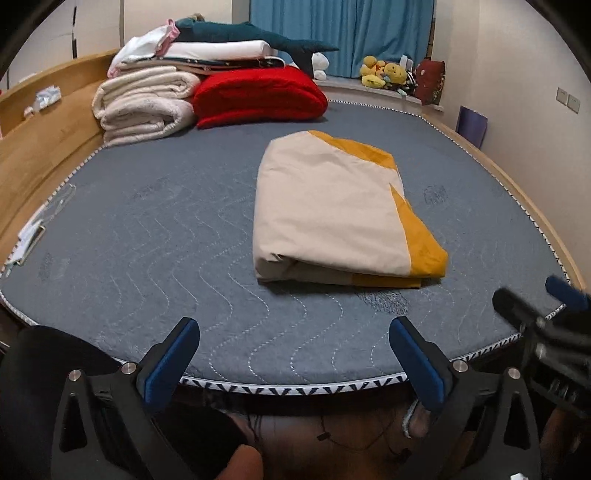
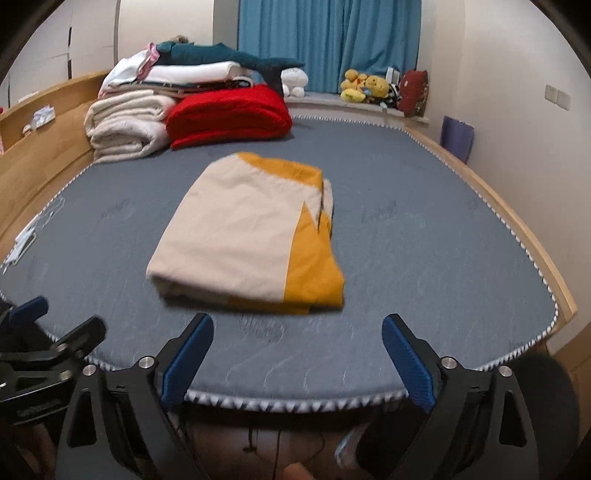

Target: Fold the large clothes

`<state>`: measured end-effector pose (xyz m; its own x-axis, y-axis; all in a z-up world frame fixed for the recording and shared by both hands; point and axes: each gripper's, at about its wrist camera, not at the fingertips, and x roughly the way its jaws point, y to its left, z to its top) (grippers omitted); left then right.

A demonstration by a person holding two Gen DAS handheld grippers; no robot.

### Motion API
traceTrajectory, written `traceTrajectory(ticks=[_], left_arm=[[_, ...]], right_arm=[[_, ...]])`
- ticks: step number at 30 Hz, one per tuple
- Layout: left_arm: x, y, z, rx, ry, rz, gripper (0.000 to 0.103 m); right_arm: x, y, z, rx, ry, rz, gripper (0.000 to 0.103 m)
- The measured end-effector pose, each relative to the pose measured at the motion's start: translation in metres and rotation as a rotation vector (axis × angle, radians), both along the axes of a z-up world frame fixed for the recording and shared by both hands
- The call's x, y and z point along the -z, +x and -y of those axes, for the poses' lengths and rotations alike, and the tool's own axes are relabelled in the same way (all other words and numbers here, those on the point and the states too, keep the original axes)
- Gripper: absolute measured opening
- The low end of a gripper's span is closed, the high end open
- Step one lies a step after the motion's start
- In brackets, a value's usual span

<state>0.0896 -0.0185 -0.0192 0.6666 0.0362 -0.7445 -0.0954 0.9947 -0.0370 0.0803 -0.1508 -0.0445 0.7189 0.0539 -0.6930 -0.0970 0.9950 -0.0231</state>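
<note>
Both grippers empty, bundle already folded

Nearest you, your left gripper [image 1: 293, 349] and right gripper [image 2: 297, 349] hang spread wide over the mattress edge [image 1: 295, 384], holding nothing. Beyond them, well apart, the cream-and-yellow cloth [image 1: 332, 210] lies as 1 compact folded bundle mid-mattress, so folding looks finished. Farthest, 1 red blanket [image 1: 258, 96] sits stacked by the headboard, likely where finished pieces go.

Red blanket [image 1: 258, 94], plush toys [image 1: 384, 72], curtain [image 1: 343, 33]
</note>
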Motion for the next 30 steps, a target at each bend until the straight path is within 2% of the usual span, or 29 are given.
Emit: traceTrajectory(ticks=[9, 30], left_arm=[[0.006, 0.009, -0.003, -0.008, -0.053, 0.022, 0.102], [0.006, 0.006, 0.002, 0.012, -0.023, 0.032, 0.102]], right_arm=[[0.012, 0.010, -0.008, -0.011, 0.008, 0.001, 0.094], [0.014, 0.019, -0.009, 0.008, -0.002, 0.001, 0.094]])
